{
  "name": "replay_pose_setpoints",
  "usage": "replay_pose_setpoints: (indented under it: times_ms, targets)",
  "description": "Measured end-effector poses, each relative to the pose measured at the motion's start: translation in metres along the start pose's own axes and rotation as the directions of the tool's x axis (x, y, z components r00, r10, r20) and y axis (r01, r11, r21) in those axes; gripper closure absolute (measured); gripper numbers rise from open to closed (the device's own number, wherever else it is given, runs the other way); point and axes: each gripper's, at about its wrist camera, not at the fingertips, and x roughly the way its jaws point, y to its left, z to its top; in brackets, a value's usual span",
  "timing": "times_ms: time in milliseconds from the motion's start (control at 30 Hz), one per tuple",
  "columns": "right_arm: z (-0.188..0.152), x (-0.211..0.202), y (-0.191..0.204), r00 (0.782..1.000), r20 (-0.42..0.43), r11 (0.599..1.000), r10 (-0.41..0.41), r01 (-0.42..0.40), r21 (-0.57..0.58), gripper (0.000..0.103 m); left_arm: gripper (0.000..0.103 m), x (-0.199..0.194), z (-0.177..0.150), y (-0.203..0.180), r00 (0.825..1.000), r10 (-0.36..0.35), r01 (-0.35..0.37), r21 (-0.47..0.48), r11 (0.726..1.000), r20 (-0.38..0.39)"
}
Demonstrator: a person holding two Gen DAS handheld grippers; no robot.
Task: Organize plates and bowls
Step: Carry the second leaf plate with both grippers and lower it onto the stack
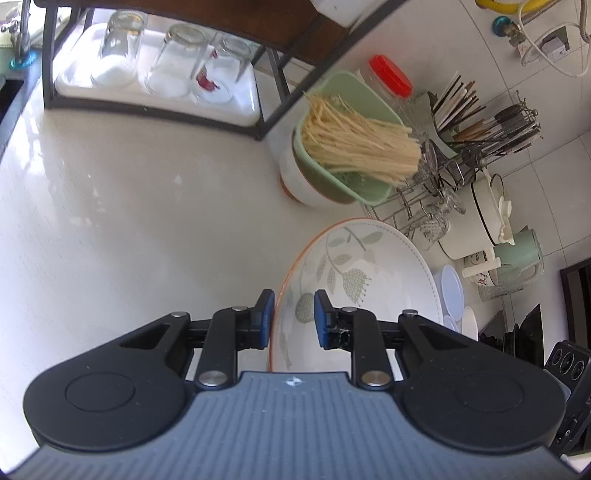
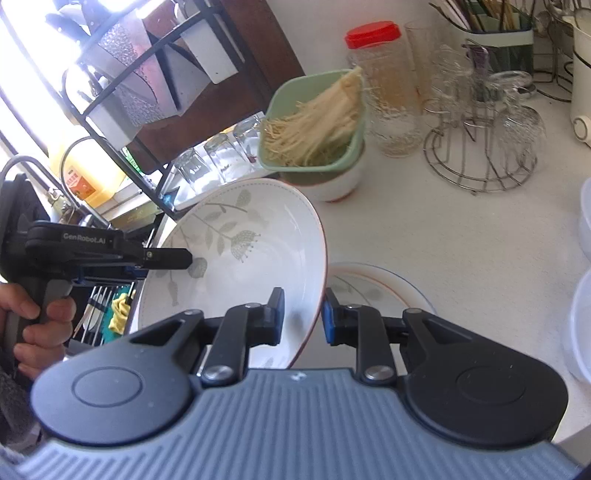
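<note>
1. Countertop (image 1: 129,192) is the largest thing: a pale, smooth, faintly glossy surface under everything else.
2. Dark metal rack (image 1: 273,74) with thin bars stands at the far side; a white tray (image 1: 243,110) under it carries clear drinking glasses (image 1: 177,59) set upside down.
3. The task's thing is a wide, round ceramic bowl (image 2: 258,258), glossy white inside, with grey-green printed leaves and a thin orange line along the rim. It is tilted and held up above the countertop, between the two grippers.
4. The right gripper (image 2: 302,314) has black fingers with blue pads; its jaws are pinching the near rim of the bowl, one pad inside, one outside.
5. The left gripper (image 1: 293,317) is closed on the opposite rim in the same way; in the right wrist view a hand (image 2: 33,332) holds its handle.
6. A flat plate (image 2: 384,288) with the same leaf pattern lies on the countertop, just beyond the bowl and partly hidden by it.
7. A pale green square plastic basket (image 1: 369,99) full of thin yellow noodles (image 1: 354,140) sits in a white bowl (image 1: 295,184) ahead of the held bowl.
8. Close to it stand a clear textured jar with a red lid (image 2: 373,35), a wire stand (image 2: 480,162) with glass cups, and a holder of chopsticks (image 1: 461,103).
</note>
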Motion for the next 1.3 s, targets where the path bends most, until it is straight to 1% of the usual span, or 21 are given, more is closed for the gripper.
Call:
replay_pose_setpoints:
  times_ms: [167, 300, 400, 533, 667, 733, 800, 867, 1067, 1100, 1300]
  targets:
    - [-0.010, -0.007, -0.021, 1.000, -0.018, 1.000, 0.004, -0.004, 0.010, 0.078, 0.077, 0.014, -0.017, -0.019, 0.999, 0.036, -0.036, 0.004, 0.999, -0.020]
    - [-0.019, -0.011, -0.027, 0.999, -0.029, 1.000, -0.018, 0.017, -0.026, 0.078, 0.077, 0.027, -0.027, -0.028, 0.996, 0.072, -0.071, 0.020, 0.997, -0.048]
    - [-0.024, -0.009, -0.038, 0.998, -0.051, 1.000, -0.021, 0.021, -0.005, 0.078, 0.077, 0.037, -0.033, -0.037, 0.992, 0.105, -0.101, 0.056, 0.993, -0.065]
    - [-0.028, -0.003, -0.044, 0.995, -0.088, 0.999, -0.039, 0.036, -0.034, 0.078, 0.077, 0.048, -0.038, -0.044, 0.986, 0.151, -0.145, 0.078, 0.986, -0.071]
    - [-0.032, 0.002, -0.051, 0.993, -0.113, 0.999, -0.033, 0.029, -0.040, 0.078, 0.077, 0.055, -0.041, -0.049, 0.980, 0.188, -0.182, 0.092, 0.979, -0.071]
    - [-0.033, 0.005, -0.053, 0.993, -0.119, 0.999, -0.026, 0.021, -0.038, 0.078, 0.077, 0.058, -0.042, -0.053, 0.970, 0.231, -0.222, 0.110, 0.969, -0.072]
    - [-0.034, 0.008, -0.050, 0.992, -0.123, 0.998, -0.028, 0.021, -0.060, 0.078, 0.077, 0.062, -0.044, -0.062, 0.956, 0.287, -0.276, 0.150, 0.949, -0.061]
    - [-0.034, 0.010, -0.050, 0.992, -0.127, 0.998, -0.026, 0.018, -0.065, 0.078, 0.077, 0.065, -0.046, -0.065, 0.944, 0.324, -0.310, 0.179, 0.934, -0.056]
    - [-0.034, 0.015, -0.049, 0.989, -0.145, 0.995, -0.032, 0.018, -0.095, 0.078, 0.075, 0.067, -0.043, -0.058, 0.934, 0.351, -0.341, 0.135, 0.931, -0.063]
    - [-0.033, 0.016, -0.049, 0.989, -0.145, 0.996, -0.029, 0.015, -0.091, 0.078, 0.075, 0.066, -0.042, -0.056, 0.936, 0.344, -0.335, 0.122, 0.934, -0.069]
    - [-0.031, 0.014, -0.055, 0.991, -0.137, 0.998, -0.010, 0.002, -0.056, 0.079, 0.075, 0.052, -0.041, -0.055, 0.951, 0.304, -0.301, 0.061, 0.952, -0.051]
